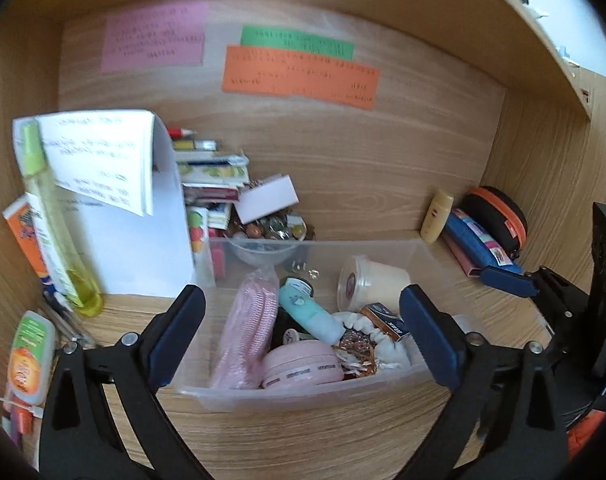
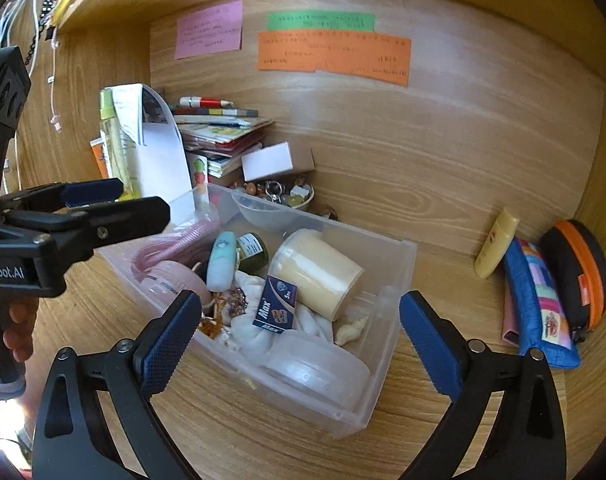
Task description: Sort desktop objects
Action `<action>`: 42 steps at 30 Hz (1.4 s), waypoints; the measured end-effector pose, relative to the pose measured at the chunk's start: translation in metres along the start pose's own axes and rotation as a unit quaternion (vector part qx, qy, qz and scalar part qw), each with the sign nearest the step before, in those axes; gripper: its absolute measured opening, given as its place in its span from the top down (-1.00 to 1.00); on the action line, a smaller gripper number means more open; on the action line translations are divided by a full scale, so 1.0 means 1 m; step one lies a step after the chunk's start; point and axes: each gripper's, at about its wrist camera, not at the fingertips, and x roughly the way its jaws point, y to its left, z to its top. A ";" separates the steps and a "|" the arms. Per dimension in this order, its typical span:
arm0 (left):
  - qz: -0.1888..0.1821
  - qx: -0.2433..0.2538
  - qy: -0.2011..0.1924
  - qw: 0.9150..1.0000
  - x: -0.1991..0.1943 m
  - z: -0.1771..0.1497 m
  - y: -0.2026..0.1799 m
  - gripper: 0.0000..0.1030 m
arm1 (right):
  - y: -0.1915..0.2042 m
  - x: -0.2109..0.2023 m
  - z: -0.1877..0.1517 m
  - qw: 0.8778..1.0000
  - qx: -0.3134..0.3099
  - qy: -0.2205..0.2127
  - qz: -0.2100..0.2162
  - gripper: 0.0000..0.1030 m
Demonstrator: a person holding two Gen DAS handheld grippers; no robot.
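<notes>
Right now the clear plastic bin [image 1: 303, 400] sits on the wooden tabletop [image 1: 303, 448] in front of me, packed with small things: a cream-coloured tub [image 2: 319, 272] on its side, a teal tube [image 1: 307, 312], a pink round case [image 1: 299, 364], a pink mesh pouch [image 1: 243, 332], a small blue Max box [image 2: 275, 308] and a white scrunchie [image 1: 377, 336]. My left hand-held gripper [image 1: 303, 336] hangs over the bin's near side with its jaws spread wide and nothing between the pads. My right hand-held gripper [image 2: 299, 340] is also wide and empty, above the bin's near corner. Behind the bin stand a bowl of trinkets [image 2: 287, 194] and a stack of booklets [image 2: 223, 132]. To the right, against the side wall, lie a yellow bottle [image 2: 495, 244], a blue pouch [image 2: 539, 304] and a black case with an orange zip [image 2: 583, 268].
</notes>
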 end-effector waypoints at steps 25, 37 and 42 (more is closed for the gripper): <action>0.046 0.000 -0.031 0.998 -0.066 -0.054 -0.009 -0.95 | 0.033 -0.086 -0.046 0.997 0.059 -0.042 -0.008 -1.00; 0.037 0.002 -0.056 0.998 -0.087 -0.077 -0.023 -0.97 | 0.036 -0.106 -0.066 0.997 0.066 -0.048 -0.018 -1.00; 0.025 0.015 -0.068 0.997 -0.094 -0.078 -0.030 -0.97 | 0.036 -0.109 -0.068 0.996 0.065 -0.051 -0.022 -1.00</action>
